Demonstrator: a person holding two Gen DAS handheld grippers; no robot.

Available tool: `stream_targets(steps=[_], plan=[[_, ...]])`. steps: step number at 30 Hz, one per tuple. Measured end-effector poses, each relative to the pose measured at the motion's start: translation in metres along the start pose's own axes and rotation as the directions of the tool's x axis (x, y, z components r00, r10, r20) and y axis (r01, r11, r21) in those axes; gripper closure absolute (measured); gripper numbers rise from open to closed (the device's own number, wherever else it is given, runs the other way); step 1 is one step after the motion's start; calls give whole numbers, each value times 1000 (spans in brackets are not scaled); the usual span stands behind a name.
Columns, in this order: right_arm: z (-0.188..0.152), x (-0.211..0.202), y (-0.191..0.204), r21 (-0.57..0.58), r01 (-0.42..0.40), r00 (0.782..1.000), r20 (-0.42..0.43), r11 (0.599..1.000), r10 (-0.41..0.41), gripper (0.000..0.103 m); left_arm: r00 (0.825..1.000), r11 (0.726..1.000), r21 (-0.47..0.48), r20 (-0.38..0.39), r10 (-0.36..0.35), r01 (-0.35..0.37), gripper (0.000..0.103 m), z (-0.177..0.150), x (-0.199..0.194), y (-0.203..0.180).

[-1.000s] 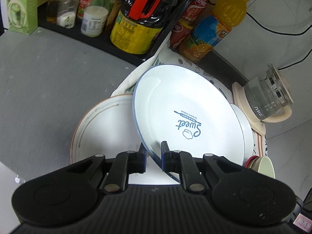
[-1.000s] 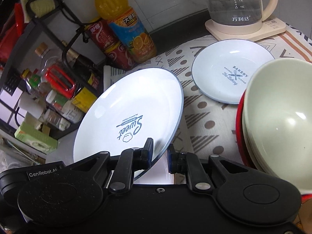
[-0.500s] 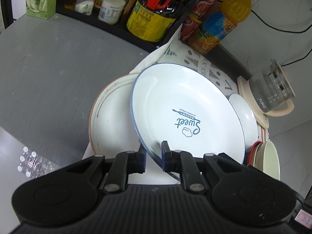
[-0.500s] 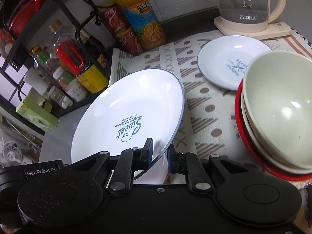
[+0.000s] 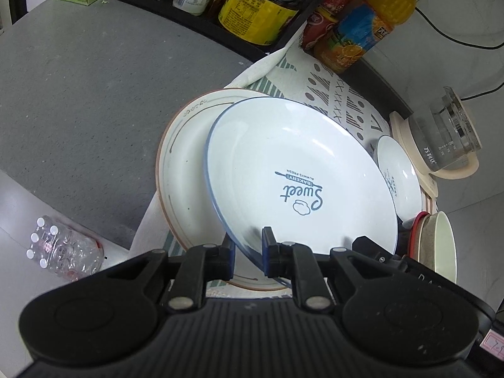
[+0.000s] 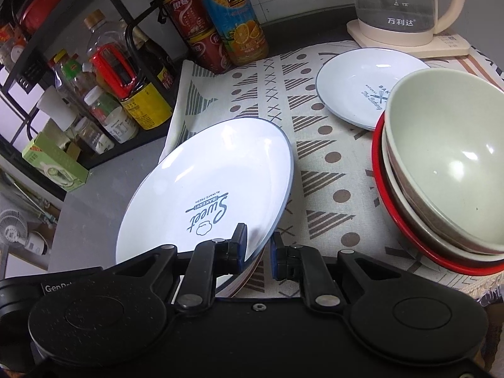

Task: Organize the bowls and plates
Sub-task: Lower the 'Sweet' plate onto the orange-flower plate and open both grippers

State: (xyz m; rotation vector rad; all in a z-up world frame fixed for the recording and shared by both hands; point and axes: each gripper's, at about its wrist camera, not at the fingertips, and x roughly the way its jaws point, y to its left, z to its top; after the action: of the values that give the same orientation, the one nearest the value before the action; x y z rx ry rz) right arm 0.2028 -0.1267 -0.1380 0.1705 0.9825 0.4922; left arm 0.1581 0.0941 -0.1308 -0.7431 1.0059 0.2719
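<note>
A large white plate [image 5: 299, 173] with a blue rim and a "Sweet Bakery" print hangs tilted between both grippers. My left gripper [image 5: 247, 252] is shut on its near rim. My right gripper [image 6: 258, 252] is shut on the opposite rim of the same plate [image 6: 204, 182]. Under it a brown-rimmed plate [image 5: 186, 163] lies flat on the patterned cloth [image 6: 315, 157], partly covered by the held plate. A small white plate [image 6: 352, 82] lies further back. Stacked bowls [image 6: 447, 170], pale green on top with a red rim at the bottom, stand to the right.
A black rack [image 6: 41, 31] crowded with bottles and jars borders the cloth's left. An orange juice bottle [image 6: 233, 22] and red cans [image 6: 189, 15] stand at the back, a glass kettle [image 6: 400, 3] at back right. A pack of water bottles [image 5: 60, 249] lies below the grey counter [image 5: 78, 94].
Both grippers have carried the blue-rimmed plate sideways and slightly down, so it now hangs over the brown-rimmed plate. The grips have not changed.
</note>
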Motion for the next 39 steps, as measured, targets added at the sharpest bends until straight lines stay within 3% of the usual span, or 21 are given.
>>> stream_targets(steps=[11, 23, 34, 39], plan=[[3, 7, 7, -38, 31, 999, -31, 999, -32, 89, 999, 998, -60, -42, -7, 5, 88, -2, 8, 11], [5, 16, 9, -13, 59, 996, -62, 998, -60, 91, 993, 996, -60, -108, 54, -60, 85, 11, 12, 5], [7, 25, 0, 17, 63, 996, -65, 998, -62, 93, 992, 990, -63, -31, 124, -126, 84, 31, -10, 16], [7, 27, -1, 16, 67, 996, -63, 998, -66, 93, 987, 985, -65, -4, 161, -161, 68, 44, -10, 22]])
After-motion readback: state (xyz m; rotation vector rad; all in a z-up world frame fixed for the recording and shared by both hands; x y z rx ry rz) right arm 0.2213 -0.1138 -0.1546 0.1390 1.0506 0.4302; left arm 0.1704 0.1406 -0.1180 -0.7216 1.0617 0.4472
